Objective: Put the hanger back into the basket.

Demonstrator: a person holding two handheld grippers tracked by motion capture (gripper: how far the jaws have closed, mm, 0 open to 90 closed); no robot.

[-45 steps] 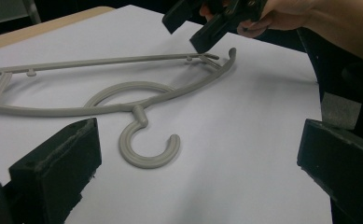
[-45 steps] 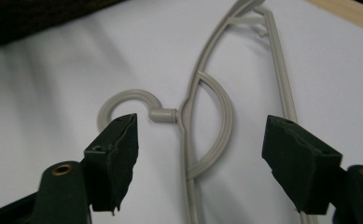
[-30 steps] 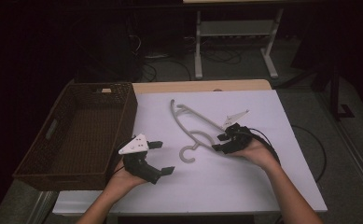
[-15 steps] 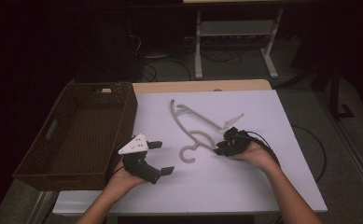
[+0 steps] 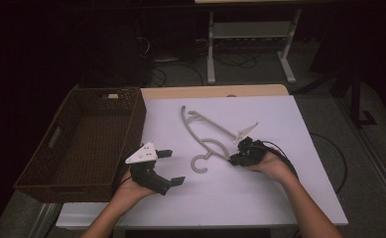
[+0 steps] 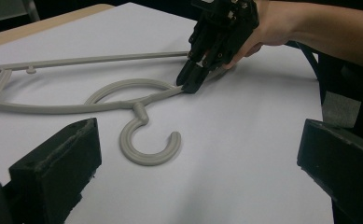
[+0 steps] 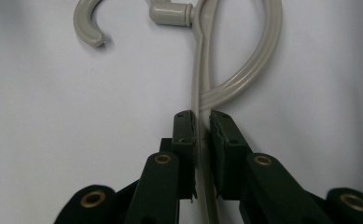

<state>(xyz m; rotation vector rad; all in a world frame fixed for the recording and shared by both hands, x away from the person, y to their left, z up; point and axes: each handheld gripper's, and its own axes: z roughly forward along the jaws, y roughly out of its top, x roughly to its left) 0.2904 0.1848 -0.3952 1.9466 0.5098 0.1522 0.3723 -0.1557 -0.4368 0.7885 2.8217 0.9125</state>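
The left tongs (image 5: 169, 167) sit at about 7 o'clock on the counter (image 5: 289, 198), held low in the left hand (image 5: 131, 191), jaws spread wide with nothing between them and aimed toward 3 o'clock. The left forearm comes in from the bottom edge. The right tongs (image 5: 236, 157) lie at about 4 o'clock in the right hand (image 5: 275, 166), tips tilted down to the counter and pointing toward 9 o'clock. Their jaws have just been closing and now pinch the thin hanger (image 7: 198, 93) rod between the pads.
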